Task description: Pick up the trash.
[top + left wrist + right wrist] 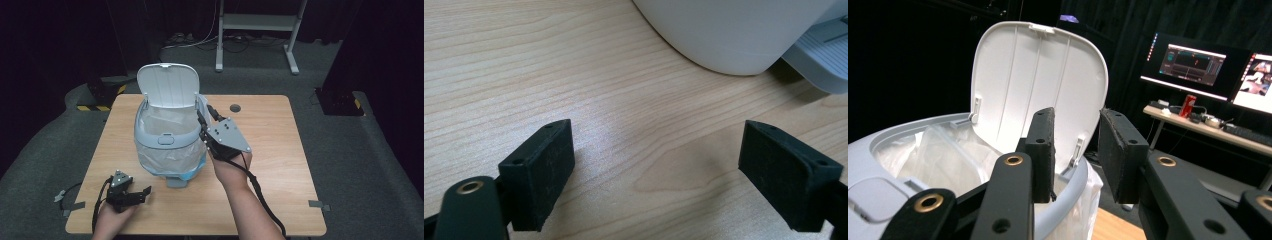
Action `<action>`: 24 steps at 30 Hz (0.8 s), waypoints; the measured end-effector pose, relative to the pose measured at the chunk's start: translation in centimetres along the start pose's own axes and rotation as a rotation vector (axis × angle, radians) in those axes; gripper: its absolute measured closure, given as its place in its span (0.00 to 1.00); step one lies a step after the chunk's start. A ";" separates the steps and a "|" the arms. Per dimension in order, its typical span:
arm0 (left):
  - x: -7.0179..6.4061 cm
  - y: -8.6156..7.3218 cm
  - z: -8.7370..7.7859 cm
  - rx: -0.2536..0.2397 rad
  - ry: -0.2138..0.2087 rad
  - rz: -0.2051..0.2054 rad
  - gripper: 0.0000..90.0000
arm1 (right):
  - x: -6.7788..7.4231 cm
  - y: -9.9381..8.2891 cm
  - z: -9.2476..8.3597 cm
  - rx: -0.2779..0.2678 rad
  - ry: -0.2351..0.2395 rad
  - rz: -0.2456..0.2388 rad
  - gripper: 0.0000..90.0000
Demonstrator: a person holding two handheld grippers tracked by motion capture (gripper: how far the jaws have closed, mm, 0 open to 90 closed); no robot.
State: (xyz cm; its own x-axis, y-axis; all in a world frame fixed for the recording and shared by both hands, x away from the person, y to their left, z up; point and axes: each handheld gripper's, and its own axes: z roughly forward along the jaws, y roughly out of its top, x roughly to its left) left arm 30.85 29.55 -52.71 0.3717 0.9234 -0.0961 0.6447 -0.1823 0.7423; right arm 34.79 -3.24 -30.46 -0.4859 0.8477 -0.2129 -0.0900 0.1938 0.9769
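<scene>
A white pedal bin [167, 142] stands on the wooden table [270, 150] with its lid [169, 85] tipped up and back. A clear bag liner [943, 155] lines the inside and folds over the rim [908, 132]. My right gripper [203, 126] hovers at the bin's right rim; in the right gripper view its jaws [1075, 145] stand a narrow gap apart with nothing pressed between them, the lid [1038, 75] behind. My left gripper [144, 195] lies low on the table, front left of the bin, jaws wide open [656, 170] over bare wood, the bin's base [734, 35] ahead.
The bin's grey pedal [176, 182] juts toward the table's front edge. A cable hole [235, 108] sits at the back of the table. A white desk frame [260, 22] stands beyond on the floor. Monitors [1193, 62] glow on a far desk.
</scene>
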 end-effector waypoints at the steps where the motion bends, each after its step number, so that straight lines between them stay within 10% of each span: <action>1: 0.0 0.0 0.0 -0.001 -0.002 -0.002 0.18 | -0.1 -0.2 -0.1 0.002 0.002 0.008 0.75; 13: -0.3 0.2 -0.9 -0.066 -0.006 0.035 0.54 | -1.3 -5.2 -1.6 0.074 -0.016 0.079 0.74; 24: 0.9 3.2 -1.8 -0.190 0.103 0.056 0.92 | -1.4 -11.3 -1.7 0.188 0.011 0.132 0.93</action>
State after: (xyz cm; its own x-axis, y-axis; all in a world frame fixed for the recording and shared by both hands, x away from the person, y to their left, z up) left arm 32.00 30.39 -49.21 0.3270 0.9450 0.0097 0.4837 -0.1762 0.8573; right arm 35.01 -7.41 -41.19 -0.4921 0.8667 -0.0818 0.1387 0.1708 0.9755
